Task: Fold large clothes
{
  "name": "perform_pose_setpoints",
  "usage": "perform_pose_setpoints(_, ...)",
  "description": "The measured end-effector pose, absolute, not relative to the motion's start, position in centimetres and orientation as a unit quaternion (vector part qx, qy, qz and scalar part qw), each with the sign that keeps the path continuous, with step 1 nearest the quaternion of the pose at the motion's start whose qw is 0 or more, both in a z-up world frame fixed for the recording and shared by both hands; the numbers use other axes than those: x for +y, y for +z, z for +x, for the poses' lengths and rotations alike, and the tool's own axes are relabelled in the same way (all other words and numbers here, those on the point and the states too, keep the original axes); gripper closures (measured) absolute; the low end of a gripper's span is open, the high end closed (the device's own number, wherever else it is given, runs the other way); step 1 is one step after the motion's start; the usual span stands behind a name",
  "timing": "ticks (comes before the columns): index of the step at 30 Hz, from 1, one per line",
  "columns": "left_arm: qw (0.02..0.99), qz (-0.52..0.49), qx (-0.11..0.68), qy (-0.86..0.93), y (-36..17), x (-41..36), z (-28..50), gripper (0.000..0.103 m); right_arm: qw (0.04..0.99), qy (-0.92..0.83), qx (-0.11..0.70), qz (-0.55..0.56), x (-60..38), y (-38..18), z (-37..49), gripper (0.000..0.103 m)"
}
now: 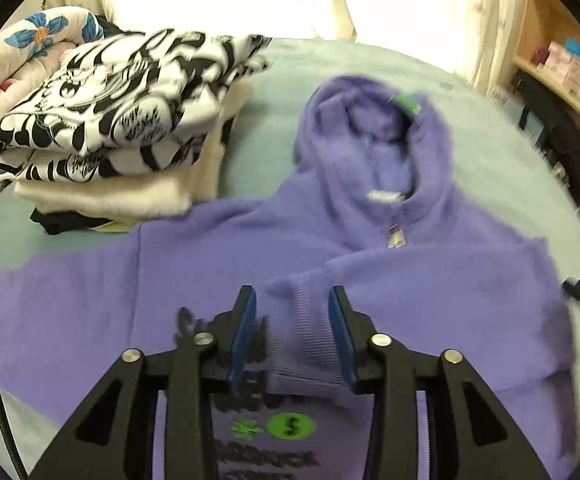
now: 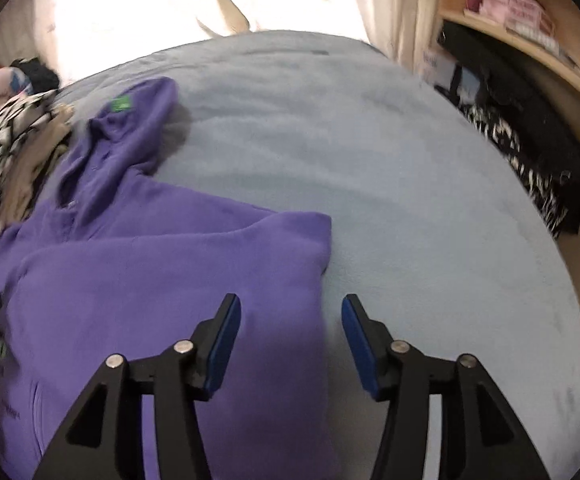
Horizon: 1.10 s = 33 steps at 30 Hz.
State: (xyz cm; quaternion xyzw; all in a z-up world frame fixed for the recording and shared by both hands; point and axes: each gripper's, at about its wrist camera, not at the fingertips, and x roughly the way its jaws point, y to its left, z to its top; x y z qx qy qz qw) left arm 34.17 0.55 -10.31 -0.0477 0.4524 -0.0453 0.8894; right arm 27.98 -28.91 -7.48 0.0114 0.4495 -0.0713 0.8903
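The hoodie (image 1: 370, 280) lies front up on the bed (image 2: 410, 200), spread just ahead of and under both grippers, its hood (image 1: 366, 128) pointing away from them. It looks thick, soft and fleecy: I judge it limp and fairly heavy for a garment, likely to sag and drag on the cover, not slippery, with nothing fragile beyond the zip pull at the neck. One sleeve is folded across the chest, and its ribbed cuff (image 1: 302, 344) sits between the jaws of the left gripper (image 1: 292, 296). The jaws stand partly apart, about the cuff's width; whether the pads actually press it I cannot tell, so the hold looks loose at best. The cuff is a sound place to grip, being denser than the body cloth. The right gripper (image 2: 290, 306) is wide open and holds nothing, poised over the hoodie's side edge, its left finger above purple cloth and its right above bare bed; that folded edge, or the shoulder ahead of it, would take a firm pinch

Far ahead and left of the left gripper stands a stack of folded clothes (image 1: 110, 120), close to the other sleeve, with a flowered quilt (image 1: 18, 60) behind it. The stack could hinder a wide swing of that sleeve. Right of the right gripper the bed is bare, then a shelf (image 2: 530, 40)
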Motion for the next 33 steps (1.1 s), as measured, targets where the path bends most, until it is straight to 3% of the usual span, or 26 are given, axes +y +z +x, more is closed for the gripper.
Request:
perform_pose_setpoints(10, 0.853, -0.063, 0.510, -0.096, -15.8, -5.8, 34.0, 0.062, 0.866, -0.034, 0.498, 0.025, -24.2, -12.5, 28.9, 0.044)
perform_pose_setpoints(21, 0.841, -0.099, 0.516, -0.126, -14.1, -3.4, 33.7, 0.064, 0.864, -0.132, 0.485, -0.002, -28.5, -10.9, 26.4, 0.045)
perform_pose_setpoints(27, 0.860, -0.063, 0.490, -0.127, -10.5, -2.4, 31.0, 0.037, 0.864, -0.129, 0.485, 0.048, -26.9, -8.9, 23.8, 0.045)
perform_pose_setpoints(33, 0.868, -0.037, 0.473, -0.148, -5.6, -0.4, 28.0, 0.033, 0.872, -0.114, 0.468, 0.082, -23.0, -6.0, 22.0, 0.045)
